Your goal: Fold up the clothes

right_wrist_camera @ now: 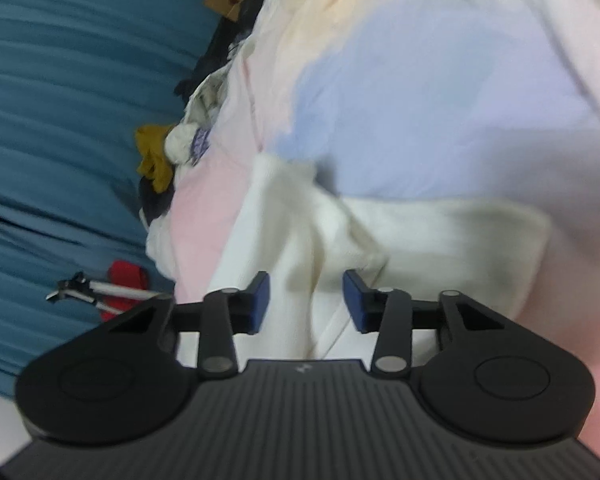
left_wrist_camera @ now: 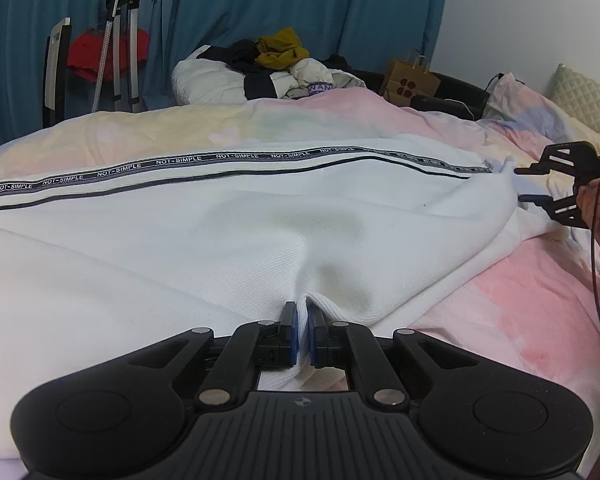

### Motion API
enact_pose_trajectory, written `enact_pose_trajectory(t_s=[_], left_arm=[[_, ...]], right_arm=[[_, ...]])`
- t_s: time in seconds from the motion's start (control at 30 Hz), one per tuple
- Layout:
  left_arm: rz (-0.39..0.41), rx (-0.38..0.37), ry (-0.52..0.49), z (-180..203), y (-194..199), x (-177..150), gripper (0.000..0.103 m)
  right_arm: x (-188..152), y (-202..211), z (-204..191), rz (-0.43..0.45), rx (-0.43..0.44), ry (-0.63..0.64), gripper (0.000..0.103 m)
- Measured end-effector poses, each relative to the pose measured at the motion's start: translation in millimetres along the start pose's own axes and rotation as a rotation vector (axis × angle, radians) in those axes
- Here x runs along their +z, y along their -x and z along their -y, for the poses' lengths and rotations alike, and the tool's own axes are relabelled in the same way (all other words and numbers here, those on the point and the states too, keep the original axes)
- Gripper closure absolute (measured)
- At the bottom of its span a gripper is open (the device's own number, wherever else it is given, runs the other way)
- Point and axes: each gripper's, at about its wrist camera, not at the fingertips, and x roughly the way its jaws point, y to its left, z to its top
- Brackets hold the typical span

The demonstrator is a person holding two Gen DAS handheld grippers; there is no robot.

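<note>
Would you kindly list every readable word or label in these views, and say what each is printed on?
"NOT-SIMPLE", repeated along the black-and-grey woven tape running across the white knitted garment.
"WAN", purple letters, cut off, on the crumpled cream garment in the far pile.
Brown paper bag: a dark flower-like logo, no words.
Right wrist view: too blurred to read.

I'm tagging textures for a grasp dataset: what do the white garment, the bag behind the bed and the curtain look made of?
White garment: looks like a thick matte knit, judging by its fine ribbed weave and soft, rounded folds; a woven printed tape runs along it. Bag: seemingly brown kraft paper, stiff and flat-sided with twisted handles. Curtain: probably a matte teal woven fabric, hanging in long vertical pleats.
</note>
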Motion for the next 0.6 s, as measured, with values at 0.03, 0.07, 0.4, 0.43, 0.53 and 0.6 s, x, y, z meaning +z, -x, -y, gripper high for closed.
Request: enact_pose_trajectory(t_s=[0.03, 0.07, 0.4, 0.43, 0.53, 0.6], left_arm=[[0.0, 0.0, 0.003, 0, -1, 0, 0.097], [-0.001, -0.001, 0.006, -1, -2, 1, 0.097], [-0.002, -0.005, 0.03, -4, -5, 3, 0.097], [-0.001, -0.005, 0.03, -4, -5, 3, 0.097], [0.004, -0.005, 0.03, -4, -5, 3, 0.097], [0.025, -0.01, 0.033, -5, -3, 4, 0.098]], right_arm=[[0, -1, -2, 0.0, -0.006, 0.009, 0.063], [-1, -2, -3, 0.0, -0.013, 0.018, 0.063], [1, -28, -6, -0.037, -0.029, 0.071, 0.062], [2, -32, -6, -0.037, -0.02, 0.084, 0.062], [1, -41, -12, -0.021, 0.001, 0.12, 0.086], [1, -43, -17, 0.007, 0.004, 0.122, 0.095]])
